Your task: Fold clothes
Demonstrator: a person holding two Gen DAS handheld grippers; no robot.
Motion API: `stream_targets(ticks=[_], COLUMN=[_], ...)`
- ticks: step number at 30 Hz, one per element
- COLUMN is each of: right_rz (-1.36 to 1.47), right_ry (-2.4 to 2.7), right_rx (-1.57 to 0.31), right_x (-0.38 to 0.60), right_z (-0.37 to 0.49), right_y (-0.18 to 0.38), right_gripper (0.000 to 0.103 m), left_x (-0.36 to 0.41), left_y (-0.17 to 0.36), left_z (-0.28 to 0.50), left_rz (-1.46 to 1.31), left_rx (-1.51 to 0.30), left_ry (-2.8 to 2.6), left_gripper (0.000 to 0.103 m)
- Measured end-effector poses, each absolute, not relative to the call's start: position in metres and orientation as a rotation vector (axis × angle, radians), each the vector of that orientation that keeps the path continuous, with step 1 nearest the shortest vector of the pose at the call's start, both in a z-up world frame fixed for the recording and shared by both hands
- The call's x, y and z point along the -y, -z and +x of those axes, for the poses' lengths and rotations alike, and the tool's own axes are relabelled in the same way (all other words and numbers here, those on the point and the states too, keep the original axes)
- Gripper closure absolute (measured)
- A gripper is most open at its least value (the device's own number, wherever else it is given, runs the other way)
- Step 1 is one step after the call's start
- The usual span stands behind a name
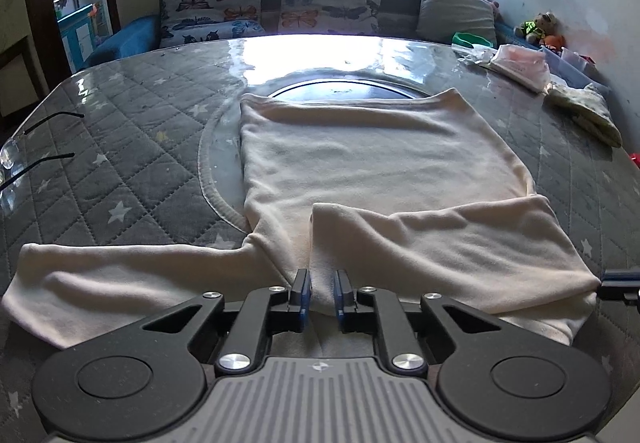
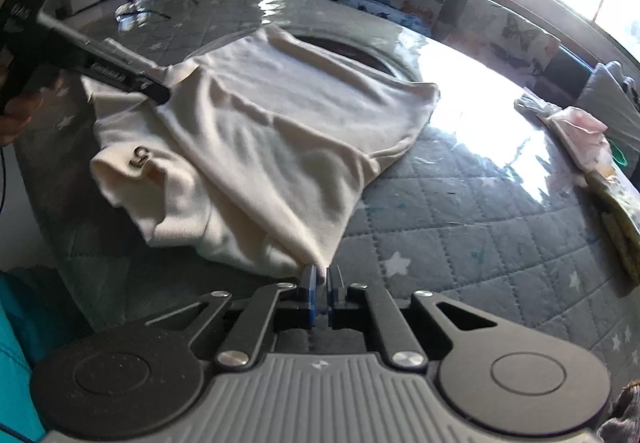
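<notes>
Mid sleeve-fold: our left gripper (image 1: pixel 322 293) pinches the cream shirt (image 1: pixel 360 147) at 6 o'clock, right gripper (image 2: pixel 319 293) clenched on its corner. Next, probably carry both across.

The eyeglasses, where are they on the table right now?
The eyeglasses lie at the table's far left edge in the left wrist view, apart from the cream shirt.

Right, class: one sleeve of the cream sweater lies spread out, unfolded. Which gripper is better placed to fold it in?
Left, probably. The left gripper sits beside the spread sleeve of the sweater; the right gripper is at the far, folded edge.
</notes>
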State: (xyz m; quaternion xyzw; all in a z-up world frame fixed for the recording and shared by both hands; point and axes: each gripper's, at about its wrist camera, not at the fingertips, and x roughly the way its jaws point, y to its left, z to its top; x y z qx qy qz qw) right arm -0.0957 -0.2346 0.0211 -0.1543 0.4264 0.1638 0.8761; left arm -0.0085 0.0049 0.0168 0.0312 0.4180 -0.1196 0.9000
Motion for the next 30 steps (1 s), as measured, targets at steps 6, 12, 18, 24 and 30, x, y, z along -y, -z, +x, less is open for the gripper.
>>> stream_targets(ticks=[6,12,18,24,30], right_rz=[-0.297,-0.244,-0.179,-0.201,-0.288], right_ry=[-0.323,-0.311,-0.298,-0.269,-0.229], right_rx=[-0.813,-0.794,-0.787,-0.795,-0.763], right_x=[0.236,0.233,0.229,0.227,0.225], right_z=[-0.074,-0.04,-0.021,-0.012,-0.022], right_y=[-0.04,-0.034,-0.023,-0.008,-0.01], right_gripper=[0.089,0.08,0.08,0.093,0.102], left_x=[-0.005,-0.001,0.0,-0.004,-0.007], left_y=[-0.022,-0.018,-0.014,-0.017,-0.015], left_z=[-0.007,-0.007,-0.006,-0.008,-0.007], left_rz=[0.046,0.048,0.054,0.038,0.032], left_rx=[-0.844,-0.854,-0.859,-0.85,-0.852], left_ry=[0.263,0.267,0.291,0.292,0.285], left_gripper=[0.077,0.063,0.087,0.096,0.097])
